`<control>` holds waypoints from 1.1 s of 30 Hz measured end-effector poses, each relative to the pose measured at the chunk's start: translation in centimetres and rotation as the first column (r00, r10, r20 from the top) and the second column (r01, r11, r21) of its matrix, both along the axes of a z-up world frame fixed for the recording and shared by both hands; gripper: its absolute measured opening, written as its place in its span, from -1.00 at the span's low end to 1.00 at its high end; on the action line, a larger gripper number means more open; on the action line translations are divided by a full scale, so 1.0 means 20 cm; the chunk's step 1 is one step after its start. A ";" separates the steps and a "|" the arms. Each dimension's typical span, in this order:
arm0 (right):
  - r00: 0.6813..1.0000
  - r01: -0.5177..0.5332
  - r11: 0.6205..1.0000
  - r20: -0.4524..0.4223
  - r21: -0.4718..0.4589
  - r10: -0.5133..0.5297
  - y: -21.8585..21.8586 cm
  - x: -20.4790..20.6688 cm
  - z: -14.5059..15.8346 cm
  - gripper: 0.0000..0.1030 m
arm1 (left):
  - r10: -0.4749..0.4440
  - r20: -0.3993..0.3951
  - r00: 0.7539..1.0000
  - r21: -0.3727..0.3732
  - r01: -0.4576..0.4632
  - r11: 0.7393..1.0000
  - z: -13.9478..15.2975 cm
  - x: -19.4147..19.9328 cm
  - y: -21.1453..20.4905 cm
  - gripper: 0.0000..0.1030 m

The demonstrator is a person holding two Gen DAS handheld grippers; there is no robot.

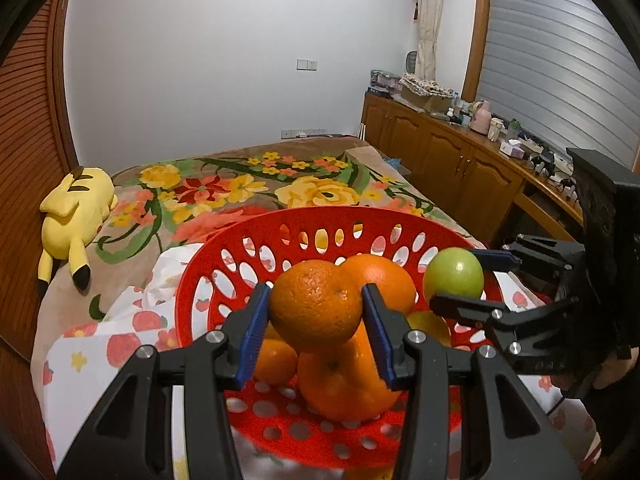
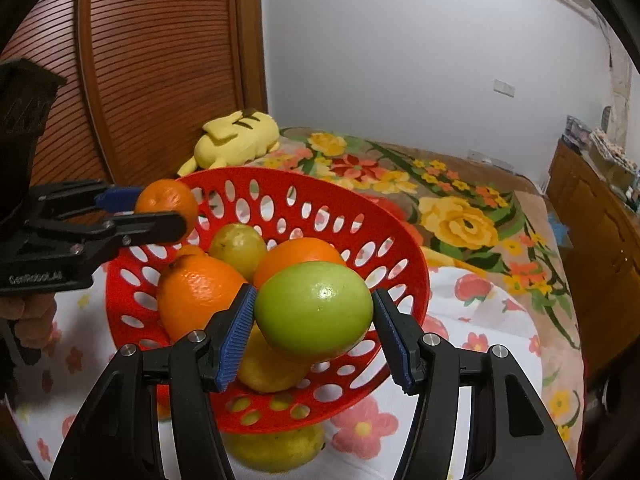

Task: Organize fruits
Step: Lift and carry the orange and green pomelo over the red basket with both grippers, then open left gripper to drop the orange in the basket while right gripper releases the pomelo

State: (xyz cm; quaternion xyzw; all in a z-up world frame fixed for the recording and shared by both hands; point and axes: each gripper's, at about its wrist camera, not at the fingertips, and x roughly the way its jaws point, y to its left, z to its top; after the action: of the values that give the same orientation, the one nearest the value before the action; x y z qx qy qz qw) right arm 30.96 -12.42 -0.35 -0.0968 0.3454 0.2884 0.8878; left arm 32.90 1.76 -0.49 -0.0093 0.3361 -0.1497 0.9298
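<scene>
1. Your left gripper [image 1: 316, 306] is clamped on a small orange [image 1: 316, 306], blue pads pressing both sides, held above the red basket [image 1: 224, 248].
2. Your right gripper [image 2: 314, 320] grips a green apple [image 2: 314, 312], also over the basket, near its right rim.
3. Inside the basket: two larger oranges [image 2: 196, 300], a yellow-green fruit [image 2: 238, 246] towards the back, more yellowish fruit beneath.
4. One yellow fruit [image 2: 276, 450] lies outside, on the flowered cloth [image 2: 480, 320] just beside the basket's near edge.
5. A yellow plush toy [image 1: 76, 216] lies on the bed behind.
</scene>
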 end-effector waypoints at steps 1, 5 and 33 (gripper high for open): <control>1.000 -0.002 1.000 -0.004 0.000 0.002 0.00 0.01 -0.01 0.17 | -0.001 -0.004 1.000 0.002 0.001 1.000 0.00 0.02 0.00 -0.12; 1.000 -0.004 1.000 -0.013 -0.002 0.004 0.00 0.04 -0.02 0.17 | -0.006 -0.017 1.000 0.013 0.006 1.000 -0.01 0.07 -0.02 -0.12; 1.000 0.009 1.000 -0.004 0.009 -0.009 0.01 0.06 -0.02 0.21 | -0.019 -0.088 0.996 0.052 0.024 0.998 -0.07 0.29 -0.06 -0.12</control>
State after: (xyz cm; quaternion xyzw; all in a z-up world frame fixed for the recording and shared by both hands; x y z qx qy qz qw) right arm 32.26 -12.29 -0.68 -0.0905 0.3461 0.2861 0.8889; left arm 38.71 0.53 -1.96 0.0127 0.3804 -0.1501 0.9125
